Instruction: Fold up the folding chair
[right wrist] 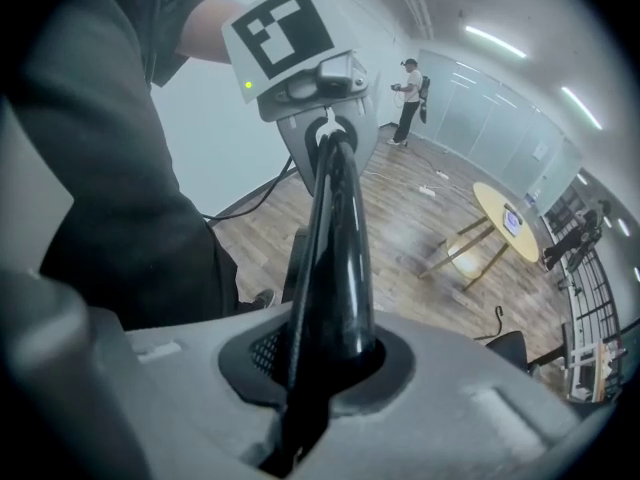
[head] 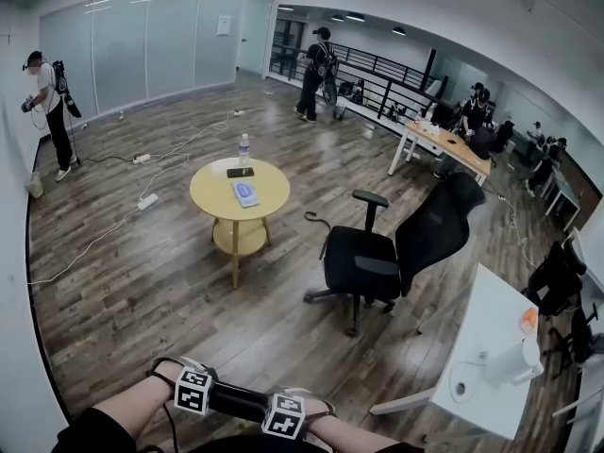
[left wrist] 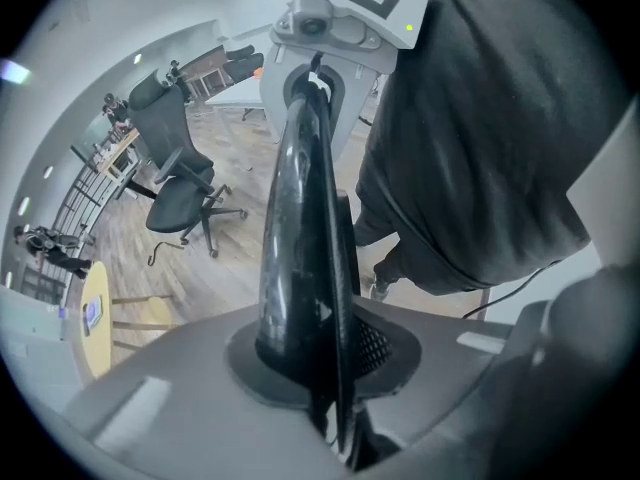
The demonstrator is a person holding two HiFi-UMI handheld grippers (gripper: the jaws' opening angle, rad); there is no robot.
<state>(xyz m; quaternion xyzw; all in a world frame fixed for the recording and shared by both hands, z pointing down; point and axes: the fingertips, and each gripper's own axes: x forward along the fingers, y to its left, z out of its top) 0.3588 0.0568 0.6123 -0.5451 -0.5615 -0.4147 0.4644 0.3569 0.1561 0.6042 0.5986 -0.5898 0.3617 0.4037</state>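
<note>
Only your head view took in the whole room. It showed the plank wood floor (head: 142, 281), the black swivel office chair (head: 396, 253) just right of the round yellow table (head: 212, 196), and the white table (head: 491, 338) farther right again. In that view the folding chair (head: 236, 402) appeared only as a short black bar at the bottom edge. It lay well nearer to you than the round table and spanned between the two marker cubes on your tools.

The gripper views gave you what the head view hid. The left gripper (left wrist: 322, 368) had its grey jaws set narrow and pressed onto a glossy, round black tube of the chair. A thin flat black edge lay alongside that tube, and the tube ran straight up to your other tool. The right gripper (right wrist: 318, 368) was clamped just as tight on the same tube from the opposite end, facing the first.

The left gripper view also caught the office chair and a sliver of the yellow table beyond the tube. The right gripper view showed that table's slim wooden legs and lower shelf.

The smallest things were seen only from your head. A clear bottle (head: 244, 149) stood upright at the round table's far rim, and a dark flat device (head: 240, 172) lay just nearer than it.
</note>
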